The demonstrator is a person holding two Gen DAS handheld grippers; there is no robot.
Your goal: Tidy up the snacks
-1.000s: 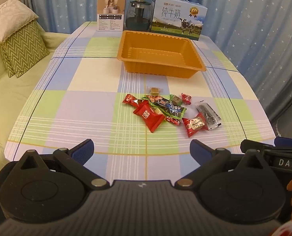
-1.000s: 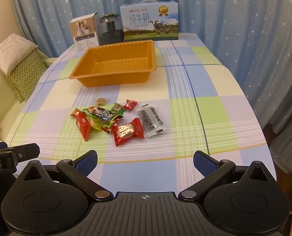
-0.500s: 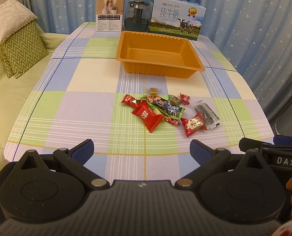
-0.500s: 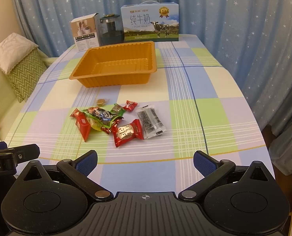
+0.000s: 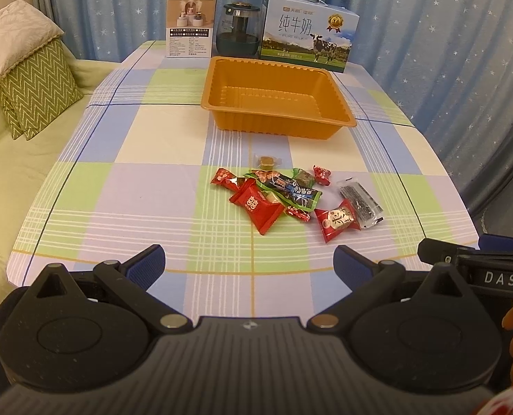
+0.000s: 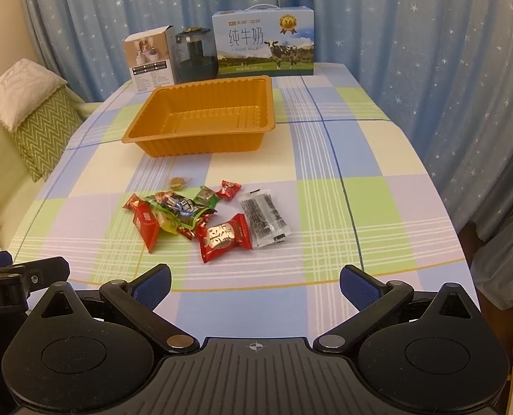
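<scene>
A loose heap of wrapped snacks [image 5: 284, 197] is seen at the centre of both frames on the checked counter [image 5: 135, 186], with the orange tray [image 5: 277, 98] standing empty just above it, near but apart. The left gripper [image 5: 249, 263] and the right gripper [image 6: 254, 283] are both held spread wide at the lower edge of their frames, with nothing between the fingers and the counter's near edge below them.

The pieces are judged to be light, crinkly and slippery in their foil and plastic film. The large red packet [image 5: 259, 207] at lower left of the heap and the red candy with gold print [image 6: 225, 237] at lower middle are puffed pillows that would give under pressure; they are best taken across the flat body or by a crimped end seal. The clear sachet of dark contents [image 6: 263, 218] lies flat at the right edge of the heap, touching the red candy, and may need to be pinched at an edge. The green-and-blue bar wrapper [image 5: 291, 188] overlaps its neighbours, so these could be dragged along when it is lifted. The small twist-wrapped caramel [image 5: 266, 162] sits apart, nearest the tray, and is judged an easy single pick.
</scene>
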